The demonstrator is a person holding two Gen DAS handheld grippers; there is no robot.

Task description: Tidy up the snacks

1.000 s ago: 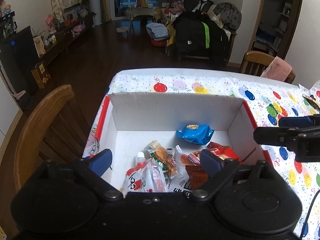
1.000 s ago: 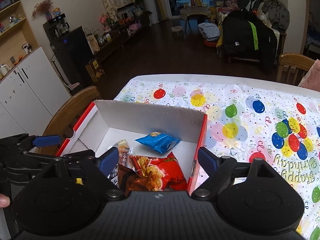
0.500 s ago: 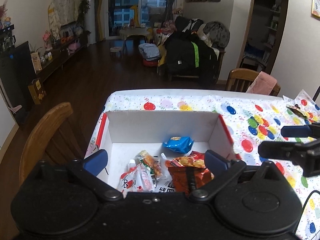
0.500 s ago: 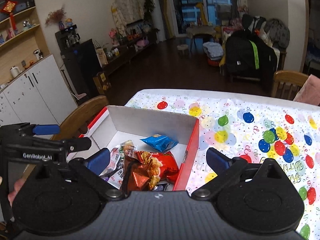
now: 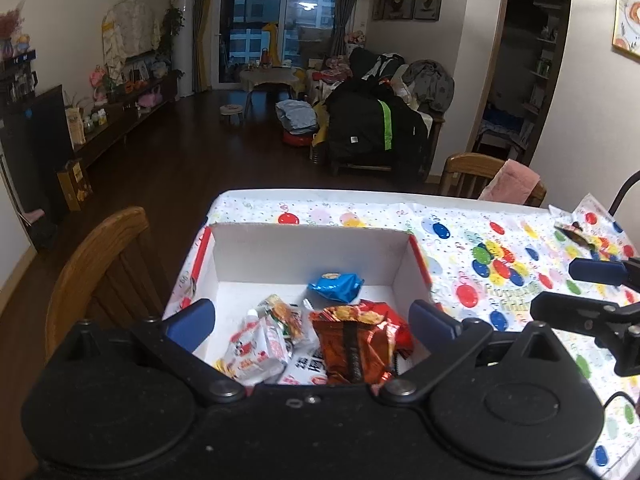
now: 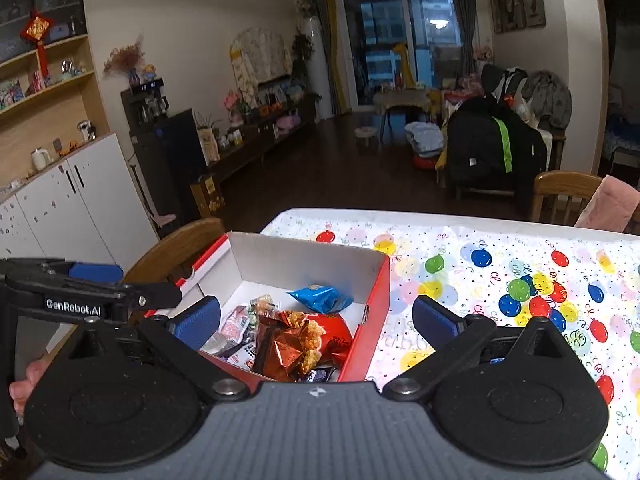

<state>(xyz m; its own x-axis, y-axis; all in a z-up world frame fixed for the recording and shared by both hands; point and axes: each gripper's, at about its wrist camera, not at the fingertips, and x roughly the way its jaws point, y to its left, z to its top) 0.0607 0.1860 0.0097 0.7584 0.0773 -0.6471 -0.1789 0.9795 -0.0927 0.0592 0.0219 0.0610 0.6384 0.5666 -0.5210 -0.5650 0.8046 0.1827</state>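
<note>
We hold both the left tool [image 5: 310, 320] and the right tool [image 6: 316, 318] spread wide and empty above the box [image 5: 312, 250] on the worktop [image 5: 460, 236], where the snacks [image 5: 344, 344] lie heaped.

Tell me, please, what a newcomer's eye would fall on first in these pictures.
Probably the red-edged box at the table's left end, its near half heaped with snack packets around an orange bag, a blue packet lying farther back. Then the balloon-print tablecloth, bare to the box's right.

At frame centre a white box [image 5: 312, 254] holds snack packets [image 5: 352, 344]; the left gripper [image 5: 312, 322] gapes empty at the bottom.
</note>
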